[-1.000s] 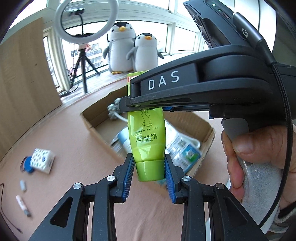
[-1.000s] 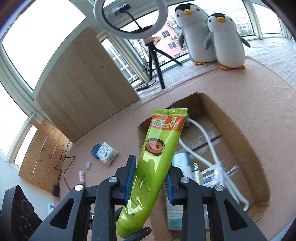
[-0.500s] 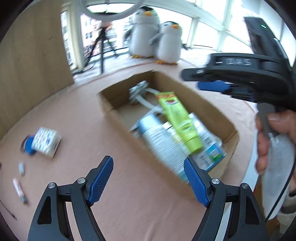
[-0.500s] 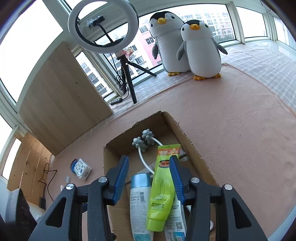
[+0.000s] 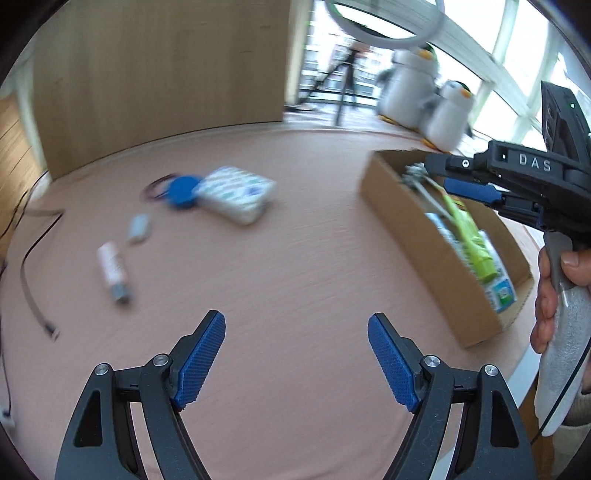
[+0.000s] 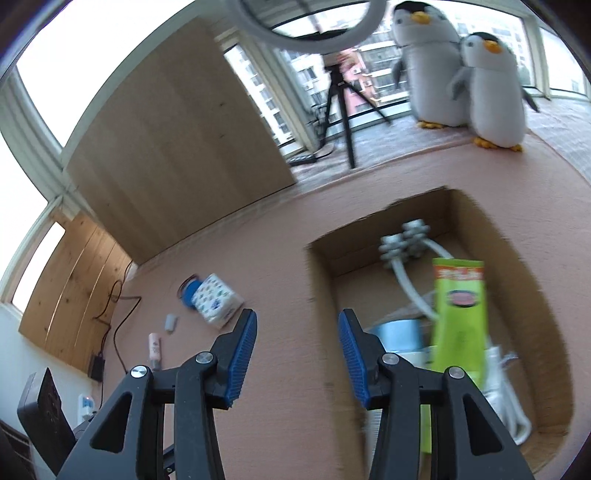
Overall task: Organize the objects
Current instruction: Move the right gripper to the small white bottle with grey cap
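Both my grippers, left (image 5: 295, 360) and right (image 6: 297, 354), gape empty. Green tube (image 6: 458, 317) lies in cardboard box (image 5: 417, 236), right. Left, four loose items: tissue pack (image 5: 234, 194), blue disc (image 5: 181, 192), two small tubes (image 5: 112, 271). Two penguins (image 6: 461, 70) far.

A glazed balcony room of a flat, arranged for recording, is indicated: apartment blocks (image 6: 310, 74) are seen through wide windows, two plush penguins (image 6: 461, 70) are stood by the glass, and a ring light (image 6: 306, 22) is mounted on a tripod (image 6: 338, 110).
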Demonstrator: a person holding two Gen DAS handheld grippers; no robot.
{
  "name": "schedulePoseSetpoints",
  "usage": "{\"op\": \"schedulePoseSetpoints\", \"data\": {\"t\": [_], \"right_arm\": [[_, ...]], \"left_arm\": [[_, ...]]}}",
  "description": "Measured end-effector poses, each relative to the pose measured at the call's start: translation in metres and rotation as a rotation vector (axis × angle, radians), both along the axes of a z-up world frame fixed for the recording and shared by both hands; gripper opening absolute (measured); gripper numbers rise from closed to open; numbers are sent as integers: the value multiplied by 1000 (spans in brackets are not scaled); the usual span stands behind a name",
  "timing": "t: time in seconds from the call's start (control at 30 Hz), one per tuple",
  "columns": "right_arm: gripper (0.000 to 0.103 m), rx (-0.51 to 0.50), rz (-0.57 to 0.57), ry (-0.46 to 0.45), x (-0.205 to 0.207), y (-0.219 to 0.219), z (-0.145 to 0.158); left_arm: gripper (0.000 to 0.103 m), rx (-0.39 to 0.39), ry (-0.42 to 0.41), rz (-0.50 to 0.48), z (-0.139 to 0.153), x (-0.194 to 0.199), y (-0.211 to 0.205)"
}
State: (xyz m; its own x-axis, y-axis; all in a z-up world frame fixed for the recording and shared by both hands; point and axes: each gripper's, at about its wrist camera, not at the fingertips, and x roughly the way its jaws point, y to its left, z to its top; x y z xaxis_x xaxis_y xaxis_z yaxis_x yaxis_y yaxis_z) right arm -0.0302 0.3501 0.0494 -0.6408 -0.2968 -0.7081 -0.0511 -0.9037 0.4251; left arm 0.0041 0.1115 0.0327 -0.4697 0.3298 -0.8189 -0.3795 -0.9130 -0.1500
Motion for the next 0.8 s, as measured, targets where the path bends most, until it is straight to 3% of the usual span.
{"op": "schedulePoseSetpoints", "data": {"t": [0.3,0.5,0.63,0.8], "right_arm": [[42,62,264,-80,-19,-130,-40],[42,171,479,-131,-26,-236,-77],[42,240,571,-99,-27,-283,-80],[38,321,589,-68,-36,-310,-86]], "left_arm": [[86,34,-31,258,-17,23,-129],[86,65,-73,438,-34,38,-199],[86,78,-87,498,-42,48,-225],[86,93,-90,541,-46,57,-245]]}}
